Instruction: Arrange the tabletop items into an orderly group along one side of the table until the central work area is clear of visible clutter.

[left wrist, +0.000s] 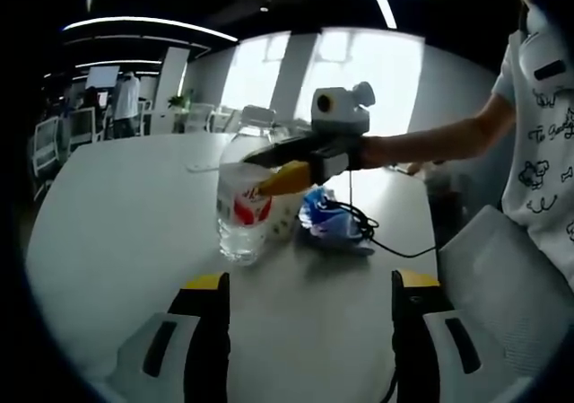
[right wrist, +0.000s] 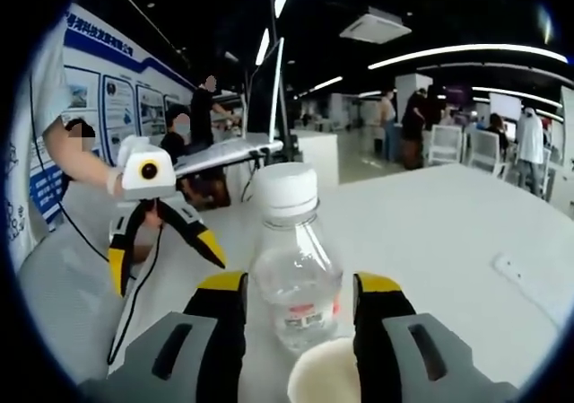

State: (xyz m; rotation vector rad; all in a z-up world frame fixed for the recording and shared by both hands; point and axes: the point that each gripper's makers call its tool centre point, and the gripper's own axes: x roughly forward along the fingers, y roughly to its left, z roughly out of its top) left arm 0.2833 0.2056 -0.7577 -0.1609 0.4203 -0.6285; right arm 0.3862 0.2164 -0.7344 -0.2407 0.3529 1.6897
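A clear water bottle with a white cap and a red-and-white label stands on the white table. My right gripper reaches in from the right and has a yellow-tipped finger on each side of it. In the right gripper view the bottle sits tight between the jaws of the right gripper, and a paper cup is just below it. My left gripper is open and holds nothing, a short way in front of the bottle. The right gripper view has the left gripper at the left, open.
Beside the bottle lie a crumpled blue wrapper and a black cable. A white chair stands at the table's right edge next to a person in a white printed shirt. A thin white strip lies on the table. An open laptop sits behind.
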